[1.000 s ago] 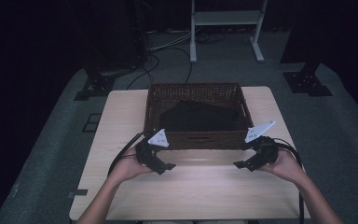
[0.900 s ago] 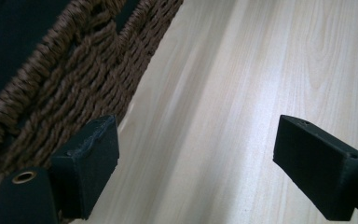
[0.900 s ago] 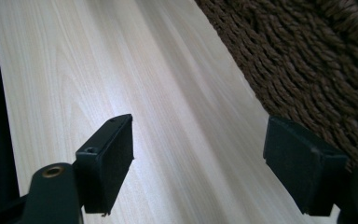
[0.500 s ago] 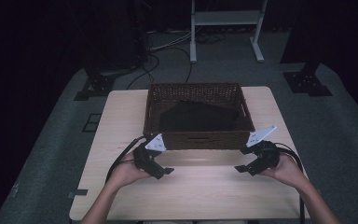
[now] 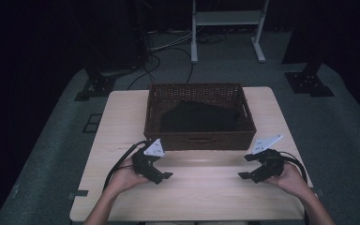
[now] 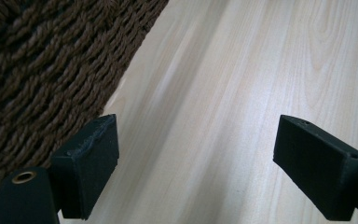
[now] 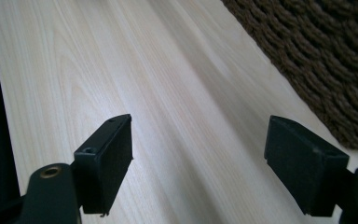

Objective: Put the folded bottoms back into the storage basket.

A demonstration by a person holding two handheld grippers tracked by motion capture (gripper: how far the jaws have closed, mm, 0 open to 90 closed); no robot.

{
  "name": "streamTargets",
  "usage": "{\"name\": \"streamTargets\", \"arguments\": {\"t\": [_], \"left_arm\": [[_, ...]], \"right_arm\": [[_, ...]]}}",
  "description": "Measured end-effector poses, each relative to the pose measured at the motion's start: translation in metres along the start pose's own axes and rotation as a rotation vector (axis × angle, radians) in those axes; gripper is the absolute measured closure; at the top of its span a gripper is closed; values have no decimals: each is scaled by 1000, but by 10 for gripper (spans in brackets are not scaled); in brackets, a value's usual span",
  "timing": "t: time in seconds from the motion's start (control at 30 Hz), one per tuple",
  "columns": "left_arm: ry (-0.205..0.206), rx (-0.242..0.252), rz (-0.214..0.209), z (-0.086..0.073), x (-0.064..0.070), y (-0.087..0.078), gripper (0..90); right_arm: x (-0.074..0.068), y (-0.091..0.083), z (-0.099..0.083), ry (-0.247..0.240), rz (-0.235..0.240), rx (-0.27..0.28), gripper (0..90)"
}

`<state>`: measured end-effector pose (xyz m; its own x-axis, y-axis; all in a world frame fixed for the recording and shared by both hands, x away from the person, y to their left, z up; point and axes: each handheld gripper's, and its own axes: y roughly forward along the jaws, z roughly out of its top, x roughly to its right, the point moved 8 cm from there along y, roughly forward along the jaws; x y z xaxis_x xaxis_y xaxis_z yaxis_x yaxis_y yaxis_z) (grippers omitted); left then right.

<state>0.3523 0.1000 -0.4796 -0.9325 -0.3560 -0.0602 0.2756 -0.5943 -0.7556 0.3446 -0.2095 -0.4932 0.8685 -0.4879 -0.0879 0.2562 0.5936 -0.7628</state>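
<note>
Both grippers sit empty with jaws spread wide, and the wicker basket (image 5: 199, 115) lies long-side across, about 1 o'clock from the left gripper (image 5: 159, 165) and 11 o'clock from the right gripper (image 5: 248, 167), roughly equally near.

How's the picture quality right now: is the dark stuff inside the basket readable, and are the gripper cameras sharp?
High view: dim and soft; the room is near black, and the dark item in the basket shows no detail. Left gripper view: bright, wood grain of the table crisp, a pale sheen streak on it, near fingers slightly soft. Right gripper view: likewise bright, basket weave clear.
</note>
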Motion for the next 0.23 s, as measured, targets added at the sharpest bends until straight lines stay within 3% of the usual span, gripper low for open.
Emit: {"name": "streamTargets", "arguments": {"t": [0.23], "left_arm": [[-1,6,-9,-4,6,2,129]], "right_arm": [[-2,-3,-8,14,-8,7,219]]}}
